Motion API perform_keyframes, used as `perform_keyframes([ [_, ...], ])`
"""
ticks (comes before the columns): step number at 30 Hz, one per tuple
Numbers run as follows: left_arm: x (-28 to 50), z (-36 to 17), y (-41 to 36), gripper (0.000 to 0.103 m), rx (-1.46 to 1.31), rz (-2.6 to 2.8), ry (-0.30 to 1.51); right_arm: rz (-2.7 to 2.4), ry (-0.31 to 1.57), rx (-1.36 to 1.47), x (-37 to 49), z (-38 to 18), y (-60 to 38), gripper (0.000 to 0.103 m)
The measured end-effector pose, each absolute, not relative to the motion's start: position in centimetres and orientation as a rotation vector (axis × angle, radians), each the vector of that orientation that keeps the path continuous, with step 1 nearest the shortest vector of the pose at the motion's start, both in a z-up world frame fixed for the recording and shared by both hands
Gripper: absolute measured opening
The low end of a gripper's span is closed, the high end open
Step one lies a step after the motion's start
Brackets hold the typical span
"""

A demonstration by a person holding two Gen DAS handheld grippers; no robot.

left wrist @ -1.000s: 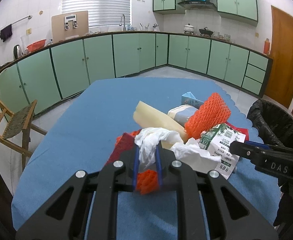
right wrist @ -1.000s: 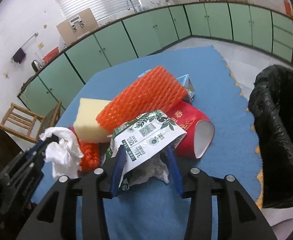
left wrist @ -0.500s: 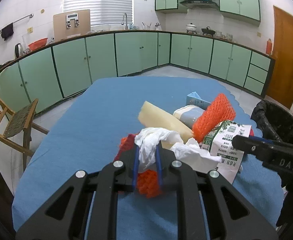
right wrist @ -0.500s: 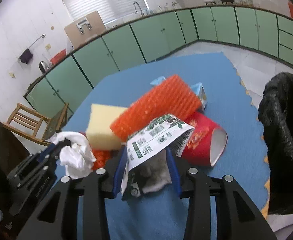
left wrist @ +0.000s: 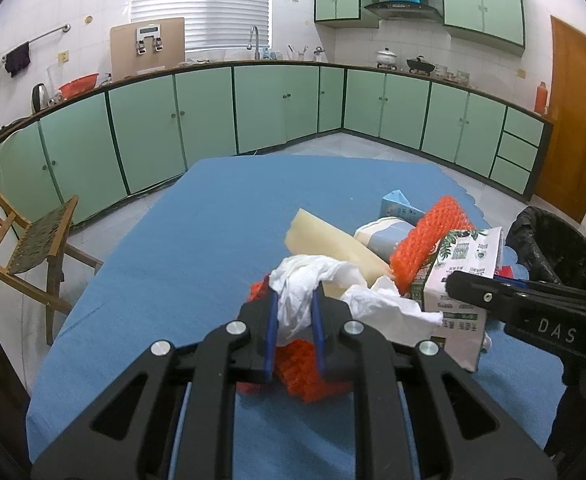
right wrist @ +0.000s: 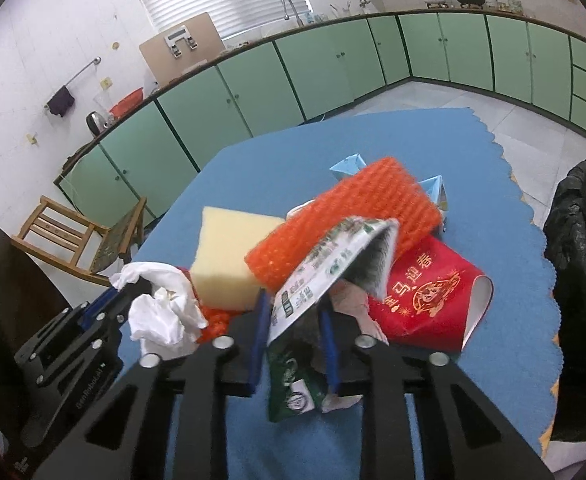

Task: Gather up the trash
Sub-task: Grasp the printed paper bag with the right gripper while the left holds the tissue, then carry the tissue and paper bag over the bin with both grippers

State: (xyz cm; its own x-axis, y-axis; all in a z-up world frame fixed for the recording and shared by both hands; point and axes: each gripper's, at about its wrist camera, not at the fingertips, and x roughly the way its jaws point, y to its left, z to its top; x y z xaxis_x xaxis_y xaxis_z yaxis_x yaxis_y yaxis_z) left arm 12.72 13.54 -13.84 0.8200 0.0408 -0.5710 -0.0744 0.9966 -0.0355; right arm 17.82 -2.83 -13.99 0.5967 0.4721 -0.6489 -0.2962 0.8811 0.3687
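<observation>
A pile of trash lies on the blue tablecloth (left wrist: 181, 248). My left gripper (left wrist: 295, 308) is shut on a crumpled white tissue (left wrist: 305, 280), held above a small orange foam net (left wrist: 305, 372). My right gripper (right wrist: 293, 320) is shut on a green-and-white tissue packet (right wrist: 317, 276), lifted and tilted. It also shows in the left wrist view (left wrist: 457, 280). Behind lie a yellow sponge (right wrist: 229, 264), a long orange foam net (right wrist: 353, 220), a red paper cup (right wrist: 429, 292) on its side and a blue carton (left wrist: 399, 210).
A black trash bag (right wrist: 581, 280) stands open at the table's right edge, also in the left wrist view (left wrist: 549, 240). A wooden chair (left wrist: 25, 240) stands left of the table. Green kitchen cabinets (left wrist: 277, 108) run along the far walls.
Both grippers have risen. The tissue packet has come up off the pile and tilted in my right gripper. The white tissue has lifted with my left gripper.
</observation>
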Motion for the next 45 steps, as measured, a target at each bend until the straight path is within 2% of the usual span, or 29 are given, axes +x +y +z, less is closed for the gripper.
perform_keyframes([
  [6,12.6,-13.8,13.4,0.014,-0.066,0.062,0.601,0.475,0.807,0.250,17.2,-13.3,-3.5,0.008],
  [24,10.6,-9.2,12.5,0.014,-0.072,0.047,0.498,0.555,0.692,0.393,15.2,-7.7,-5.5,0.008],
  [36,9.4,-5.4,10.0,0.013,-0.060,0.002,0.409,0.482,0.571,0.295,11.9,-2.8,-7.2,0.008],
  [45,10.3,-4.5,5.9,0.013,-0.051,-0.084,0.392,0.370,0.563,0.282,10.9,-2.0,-11.2,0.008],
])
